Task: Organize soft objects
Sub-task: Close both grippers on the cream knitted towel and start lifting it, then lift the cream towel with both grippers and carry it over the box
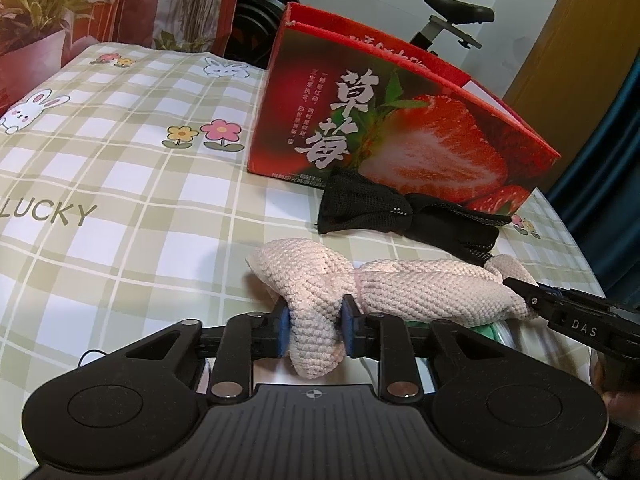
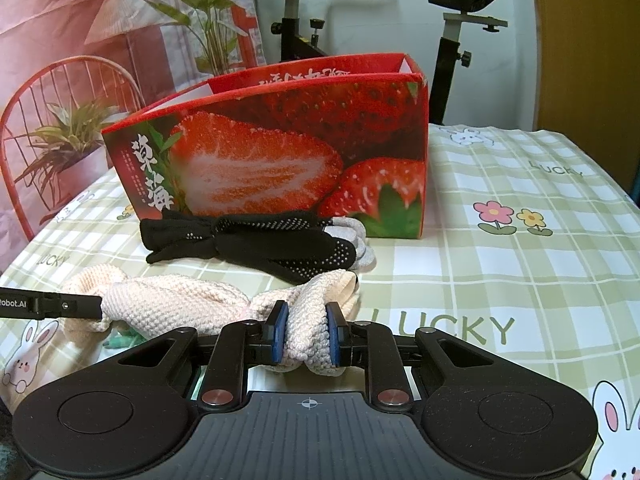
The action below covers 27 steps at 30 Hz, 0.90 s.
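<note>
Covering the whole work surface, a green-and-white checked bedsheet (image 1: pixel 120 168) printed with rabbits, flowers and the word LUCKY carries everything in the scene. Behind it stand an exercise bike (image 2: pixel 460 20) and a curtain (image 2: pixel 80 40) printed with potted plants. An open-topped red strawberry box (image 1: pixel 384 120) sits toward the far side of the bedsheet, its long printed face turned to both cameras. Lying just in front of that face, touching or nearly touching its bottom edge, is a black sock bundle (image 2: pixel 248 240) with small white grip dots, knotted near its middle; a scrap of grey fabric (image 2: pixel 360 248) shows at one end of it. Nearer the cameras, a pink knitted sock bundle (image 1: pixel 400 288) stretches between the two tools, bound at its centre by a thin pink band. The left gripper (image 1: pixel 316 328) is clamped on one end of the pink knitted sock bundle, blue pads pressing the knit from both sides. The right gripper (image 2: pixel 306 332) pinches the opposite end the same way. Something green (image 2: pixel 120 338) peeks from beneath the pink knit, too hidden to identify.
</note>
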Tool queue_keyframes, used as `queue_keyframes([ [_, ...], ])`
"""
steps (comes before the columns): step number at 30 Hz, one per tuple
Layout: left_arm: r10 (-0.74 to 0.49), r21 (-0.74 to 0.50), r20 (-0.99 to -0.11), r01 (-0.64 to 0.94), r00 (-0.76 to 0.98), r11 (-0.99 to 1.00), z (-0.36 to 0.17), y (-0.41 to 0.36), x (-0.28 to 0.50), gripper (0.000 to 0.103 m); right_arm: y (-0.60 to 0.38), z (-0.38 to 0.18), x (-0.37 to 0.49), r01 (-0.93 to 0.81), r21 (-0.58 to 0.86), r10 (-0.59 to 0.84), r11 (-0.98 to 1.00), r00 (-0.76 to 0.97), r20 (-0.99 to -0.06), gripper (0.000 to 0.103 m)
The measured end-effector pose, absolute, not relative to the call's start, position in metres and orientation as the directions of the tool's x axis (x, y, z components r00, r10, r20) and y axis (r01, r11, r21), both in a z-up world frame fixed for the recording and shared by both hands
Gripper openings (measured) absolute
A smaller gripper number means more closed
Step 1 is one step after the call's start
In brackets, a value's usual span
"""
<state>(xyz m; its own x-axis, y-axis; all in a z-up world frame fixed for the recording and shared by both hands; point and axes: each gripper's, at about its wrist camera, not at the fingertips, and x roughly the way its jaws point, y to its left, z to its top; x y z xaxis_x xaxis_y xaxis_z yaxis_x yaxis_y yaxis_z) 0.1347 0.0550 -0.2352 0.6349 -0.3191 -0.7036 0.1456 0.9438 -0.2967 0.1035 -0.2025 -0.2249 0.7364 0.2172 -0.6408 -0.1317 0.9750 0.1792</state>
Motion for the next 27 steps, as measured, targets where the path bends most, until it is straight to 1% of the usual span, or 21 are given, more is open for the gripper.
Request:
queue_keyframes([
  [5,-0.321,-0.299,-0.664,0.153,0.675,0.942,-0.224,0.057,0.129,0.021,-0.200,-0.215,0.099,-0.146,0.169,0.220,0.975,0.766,-0.604,0.018],
  [11,-0.326,-0.277,-0.584,0.195,0.743,0.941,-0.203,0.054,0.119,0.021,-0.203,-0.195,0.090,-0.157,0.160,0.218,0.974,0.830,-0.513,0.017],
  [14,-0.328,-0.259,-0.559,0.216,0.762,0.942,-0.194,0.050,0.116,0.021,-0.206,-0.186,0.087,-0.157,0.156,0.213,0.975,0.854,-0.474,0.018],
  [21,-0.331,-0.216,-0.516,0.254,0.790,0.943,-0.177,0.043,0.114,0.021,-0.209,-0.173,0.086,-0.165,0.134,0.207,0.977,0.877,-0.433,0.018],
  [27,-0.348,-0.187,-0.469,0.293,0.812,0.938,-0.153,0.037,0.121,0.021,-0.213,-0.153,0.093,-0.182,0.087,0.202,0.979,0.897,-0.393,0.018],
])
